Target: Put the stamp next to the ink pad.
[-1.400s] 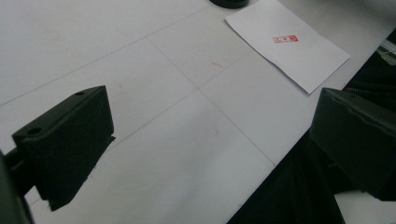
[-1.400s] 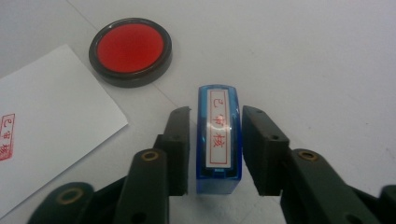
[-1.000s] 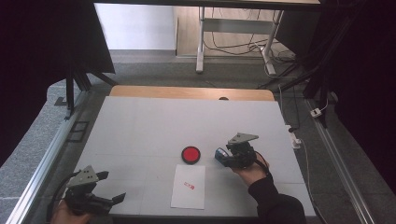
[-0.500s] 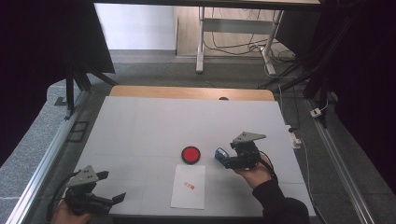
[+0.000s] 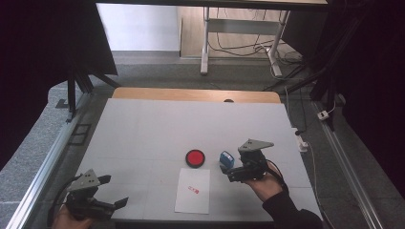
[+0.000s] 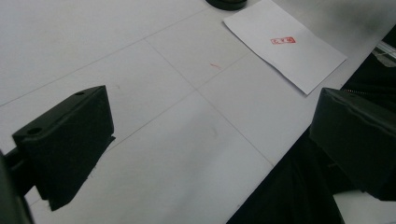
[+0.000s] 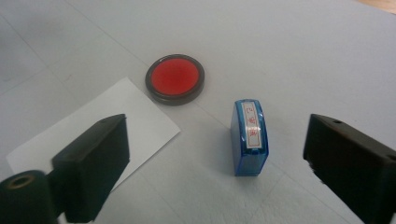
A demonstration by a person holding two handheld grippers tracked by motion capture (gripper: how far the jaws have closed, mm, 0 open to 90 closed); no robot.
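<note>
Blue stamp (image 7: pixel 250 136) upright on table, free between just-opened jaws.

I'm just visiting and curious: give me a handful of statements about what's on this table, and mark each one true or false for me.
1. The blue stamp stands on the table, between the open jaws of the right gripper. True; the jaws have just been opening and the pads are off it.
2. The sheet of paper is blank. False: it bears a small red stamp mark.
3. The ink pad is red inside a dark round rim. True.
4. The ink pad sits on top of the paper. False: it lies on the table just beyond the sheet's far edge.
5. The left gripper grips the paper. False: its jaws are open with nothing between them, near the table's front left corner.
</note>
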